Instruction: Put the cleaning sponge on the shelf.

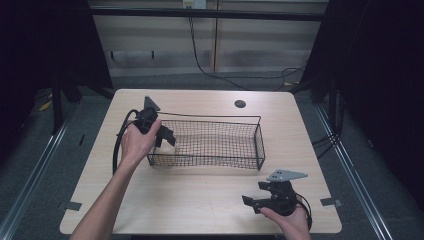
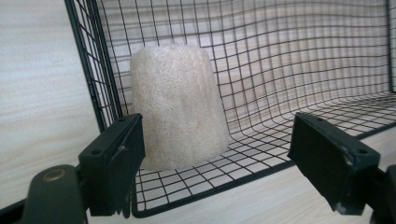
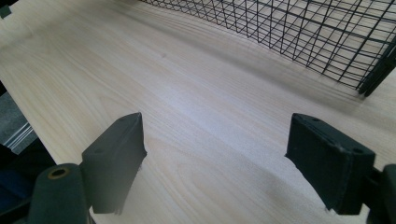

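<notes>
We see a pale, cream-coloured loofah sponge [image 2: 175,107], roughly cylinder-shaped and coarse in texture, standing upright inside a black wire basket [image 1: 220,145]. In the left gripper view it sits on the basket's mesh floor, tucked into a corner close to the wire walls. The left gripper [image 2: 215,158] points at it with its two black jaws spread wide apart, empty, one jaw just in front of the sponge's lower left side and the other well off to the right; whether either touches the basket, we cannot tell.

In the high view the basket is a long, shallow rectangle lying across the middle of a light wood worktop [image 1: 200,200]. The left gripper [image 1: 162,134] is held by the person's left hand [image 1: 137,142] at the basket's left end, with a black cable curving off to the left.

The right gripper [image 1: 252,202] sits in the right hand [image 1: 290,220] near the worktop's near right edge, well apart from the basket. In the right gripper view its jaws [image 3: 212,158] are also wide open and empty, above bare wood, with the basket's corner at the far right.
</notes>
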{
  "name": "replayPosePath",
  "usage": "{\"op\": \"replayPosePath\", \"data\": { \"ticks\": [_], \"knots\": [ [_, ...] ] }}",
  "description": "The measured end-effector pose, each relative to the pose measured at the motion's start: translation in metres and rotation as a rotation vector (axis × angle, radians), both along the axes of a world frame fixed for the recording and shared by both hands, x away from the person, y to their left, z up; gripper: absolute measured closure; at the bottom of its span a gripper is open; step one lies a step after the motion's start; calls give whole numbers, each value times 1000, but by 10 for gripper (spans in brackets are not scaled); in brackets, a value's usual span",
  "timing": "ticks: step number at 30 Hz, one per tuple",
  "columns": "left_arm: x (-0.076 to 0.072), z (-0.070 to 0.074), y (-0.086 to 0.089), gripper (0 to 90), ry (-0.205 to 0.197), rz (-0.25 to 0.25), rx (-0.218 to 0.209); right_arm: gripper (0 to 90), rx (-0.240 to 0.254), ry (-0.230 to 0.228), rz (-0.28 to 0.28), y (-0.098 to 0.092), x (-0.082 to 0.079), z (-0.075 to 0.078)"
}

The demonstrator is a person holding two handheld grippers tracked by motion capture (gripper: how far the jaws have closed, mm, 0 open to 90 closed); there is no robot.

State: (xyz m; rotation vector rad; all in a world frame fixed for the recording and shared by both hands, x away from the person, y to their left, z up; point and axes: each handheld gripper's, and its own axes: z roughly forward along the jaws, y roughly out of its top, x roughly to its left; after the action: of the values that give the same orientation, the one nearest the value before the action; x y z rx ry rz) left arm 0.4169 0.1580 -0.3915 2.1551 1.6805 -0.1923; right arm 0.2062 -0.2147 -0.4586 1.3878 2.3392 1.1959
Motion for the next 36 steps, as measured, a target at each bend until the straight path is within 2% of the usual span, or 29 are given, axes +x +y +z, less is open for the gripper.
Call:
{"op": "replayPosePath", "data": {
  "ticks": [3, 5, 8, 11, 14, 15, 19, 21, 23, 25, 26, 28, 32, 33, 35, 36],
  "knots": [
    [-4, 6, 8, 182, -44, -42, -43, 191, -1, 1, 2, 0, 0, 0],
    [-7, 9, 13, 177, -73, -89, -77, 191, 0, 4, 1, 1, 0, 0],
    [-13, 12, 19, 169, -93, -126, -69, 191, 0, 3, 2, 1, 0, 0],
    [-20, 12, 27, 171, -119, -167, -100, 191, 1, -1, 0, 0, 0, 0],
    [-26, 15, 33, 193, -170, -179, -92, 191, 1, 1, -5, 0, 0, 0],
    [-28, 17, 36, 193, -183, -213, -87, 191, -2, -1, -6, 0, 0, 0],
    [-36, 22, 42, 193, -227, -223, -101, 191, -2, -1, -9, 0, 0, 0],
    [-40, 21, 48, 193, -248, -211, -115, 191, -2, -4, -8, 0, 1, -1],
    [-44, 21, 54, 184, -261, -215, -111, 191, -4, 1, -8, 1, 0, -1],
    [-48, 21, 59, 184, -269, -197, -125, 191, -10, 0, -4, 1, 1, -1],
    [-50, 22, 61, 183, -270, -201, -126, 191, -8, -1, -2, 1, 1, -1],
    [-58, 22, 64, 180, -283, -222, -96, 191, -5, -1, -6, 1, 0, -1],
    [-72, 20, 71, 180, -322, -249, -126, 191, -5, -3, -12, 1, 0, -1],
    [-74, 19, 72, 180, -335, -241, -121, 190, -5, -3, -11, 1, 0, -1],
    [-81, 14, 73, 180, -388, -209, -111, 192, -7, -4, -10, 1, 1, -1],
    [-84, 11, 74, 180, -388, -209, -114, 192, -12, -5, -11, 1, 1, -1]
  ]
}}
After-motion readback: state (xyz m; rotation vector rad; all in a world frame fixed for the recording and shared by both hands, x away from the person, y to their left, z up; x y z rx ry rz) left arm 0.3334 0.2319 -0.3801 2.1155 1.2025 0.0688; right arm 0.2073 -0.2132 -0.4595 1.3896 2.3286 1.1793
